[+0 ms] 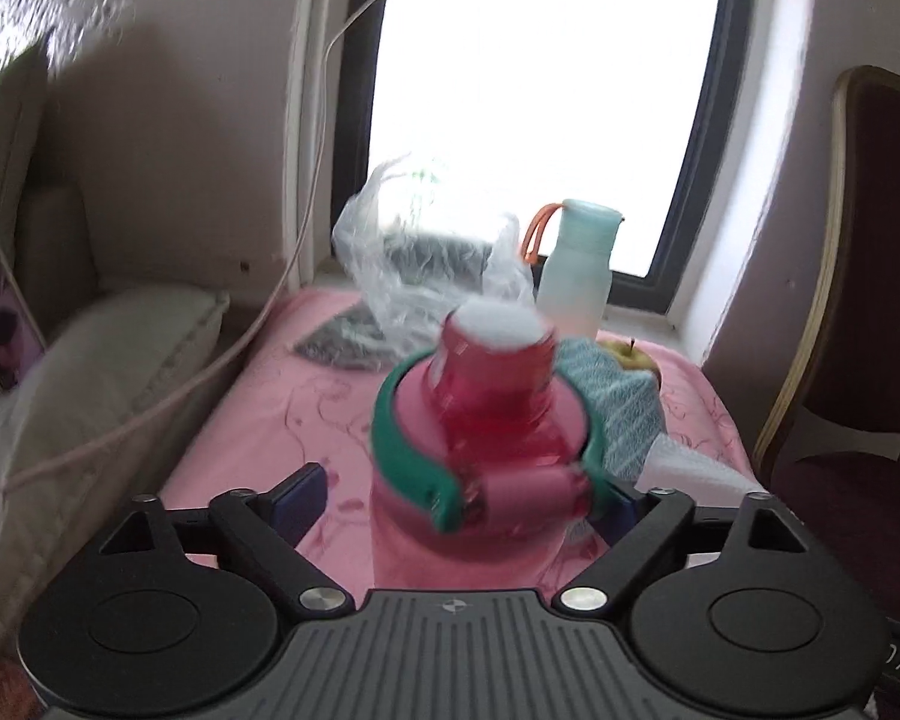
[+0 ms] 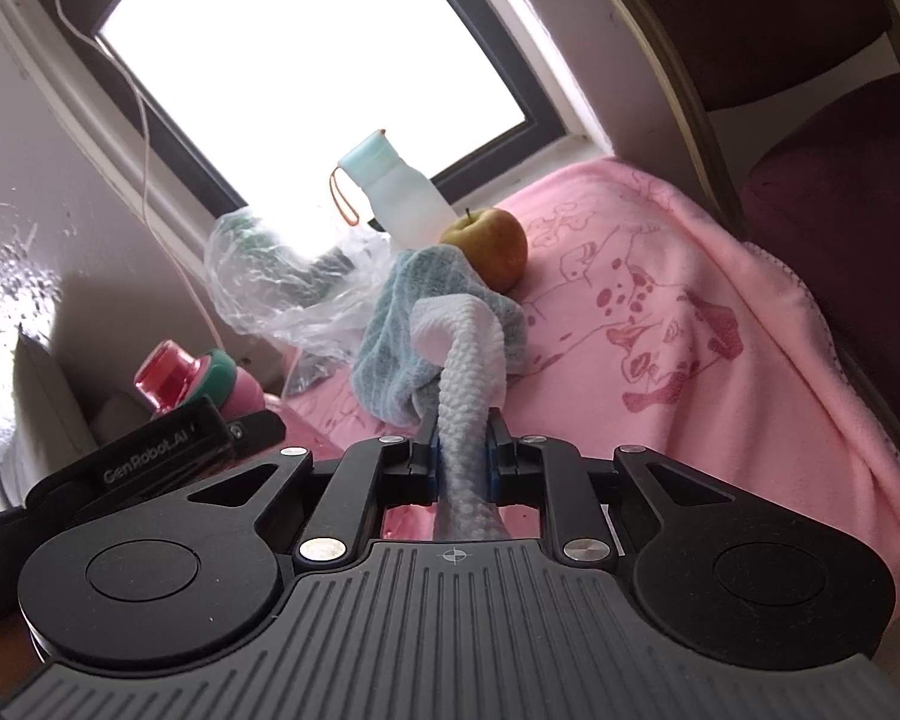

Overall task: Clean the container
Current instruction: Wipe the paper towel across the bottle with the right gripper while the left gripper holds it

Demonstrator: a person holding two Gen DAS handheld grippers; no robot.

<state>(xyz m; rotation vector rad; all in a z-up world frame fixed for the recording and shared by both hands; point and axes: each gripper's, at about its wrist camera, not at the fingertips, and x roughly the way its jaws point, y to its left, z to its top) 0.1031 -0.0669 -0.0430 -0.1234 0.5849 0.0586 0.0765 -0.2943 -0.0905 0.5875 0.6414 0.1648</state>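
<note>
Pink plastic bottle [image 1: 480, 438] stands between the jaws of the left gripper [image 1: 459, 495] in the left wrist view, long axis upright, red cap up w/ a teal carry loop round the neck. Jaws apart: the left pad [image 1: 300, 498] is clear of the bottle, the right-hand one hidden behind the loop, so contact there can't be told. Beyond the jaws, a clear plastic bag [image 1: 408, 276], a pale bottle [image 1: 576, 276] by the window.

Right wrist view: right gripper [image 2: 463, 462] jaws clamped on a white cloth [image 2: 468, 372], which runs fwd over a blue towel [image 2: 408, 312]; an apple [image 2: 489, 246] lies beyond on the pink blanket [image 2: 690, 312]. The pink bottle sits well left of these jaws, by the left gripper. Likely next: cloth goes leftward to the bottle.
</note>
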